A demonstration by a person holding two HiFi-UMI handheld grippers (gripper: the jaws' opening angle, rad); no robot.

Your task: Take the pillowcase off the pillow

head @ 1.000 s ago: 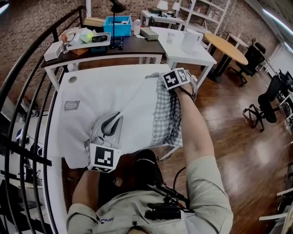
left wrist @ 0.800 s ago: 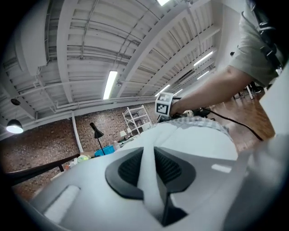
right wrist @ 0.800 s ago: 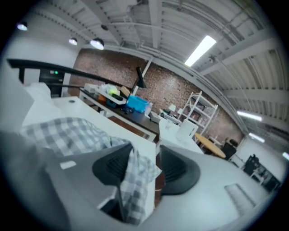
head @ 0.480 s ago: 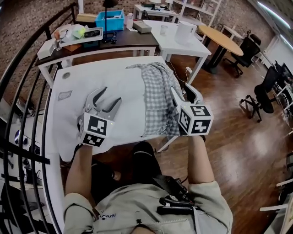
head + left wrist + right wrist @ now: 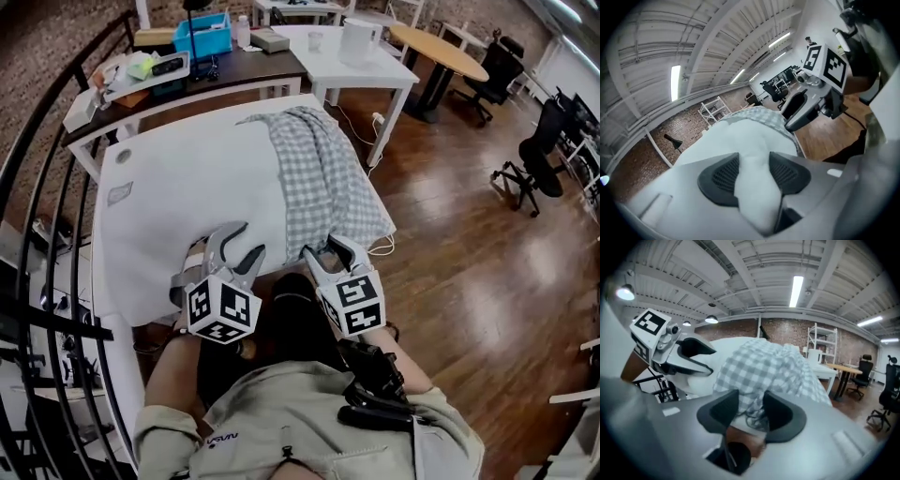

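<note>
A black railing [image 5: 56,317] blocks the left side; open wooden floor [image 5: 469,253] lies to the right.

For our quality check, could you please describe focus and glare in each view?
Head view: sharp, evenly lit, the pillow bowed by the lens. Left gripper view: pillow soft up close. Right gripper view: ceiling light glares; pillowcase slightly blurred.

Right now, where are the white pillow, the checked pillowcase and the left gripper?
white pillow [image 5: 202,187], head view, bare middle of its top face.
checked pillowcase [image 5: 323,178], head view, middle of the rumpled cloth.
left gripper [image 5: 248,238], head view, midway between its open fingertips.
</note>
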